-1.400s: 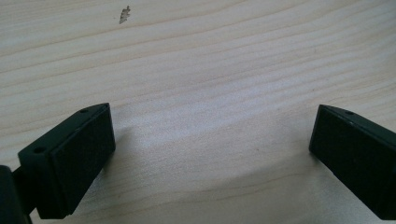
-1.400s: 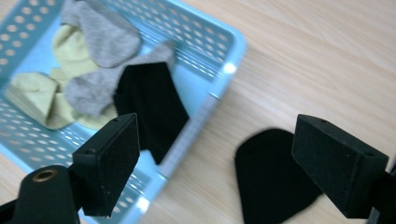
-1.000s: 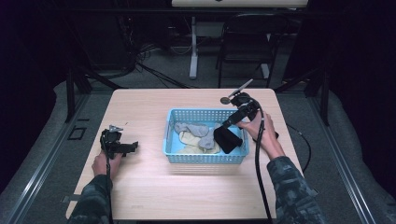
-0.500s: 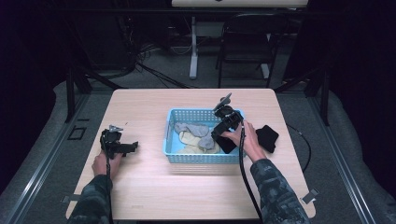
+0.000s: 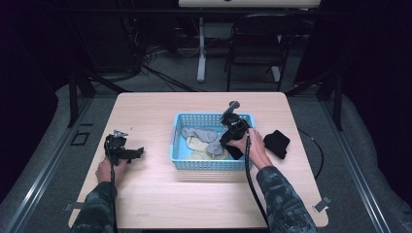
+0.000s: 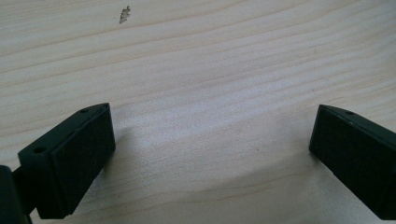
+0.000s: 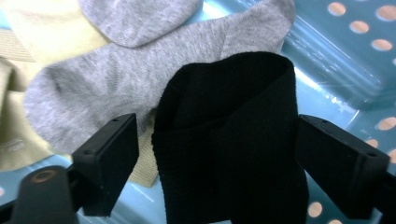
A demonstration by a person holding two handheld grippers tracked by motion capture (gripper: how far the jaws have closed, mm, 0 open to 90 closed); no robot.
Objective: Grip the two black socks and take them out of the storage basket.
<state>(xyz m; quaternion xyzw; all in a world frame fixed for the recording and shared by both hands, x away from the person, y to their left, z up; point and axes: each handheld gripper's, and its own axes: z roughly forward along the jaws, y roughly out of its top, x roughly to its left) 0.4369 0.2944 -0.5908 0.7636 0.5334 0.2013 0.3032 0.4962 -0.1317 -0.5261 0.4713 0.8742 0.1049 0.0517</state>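
Black sock (image 7: 229, 140) lay between the wide-spread jaws of the right hand-held gripper (image 7: 217, 163), unclamped, its long axis running away along them, inside the blue basket (image 5: 180, 156); the left hand-held gripper (image 6: 208, 154) rested wide over bare counter (image 6: 210, 56), well apart

Colours being shown in the basket (image 5: 180, 145)
Blue perforated plastic; grey socks (image 7: 140, 70), a beige sock (image 7: 28, 51) and a black ribbed sock (image 7: 233, 140) are being displayed.

left gripper (image 6: 210, 154) jaws apart, over wooden table (image 6: 210, 70)

Chair (image 5: 252, 43) and cables (image 5: 155, 58) behind table (image 5: 145, 111).
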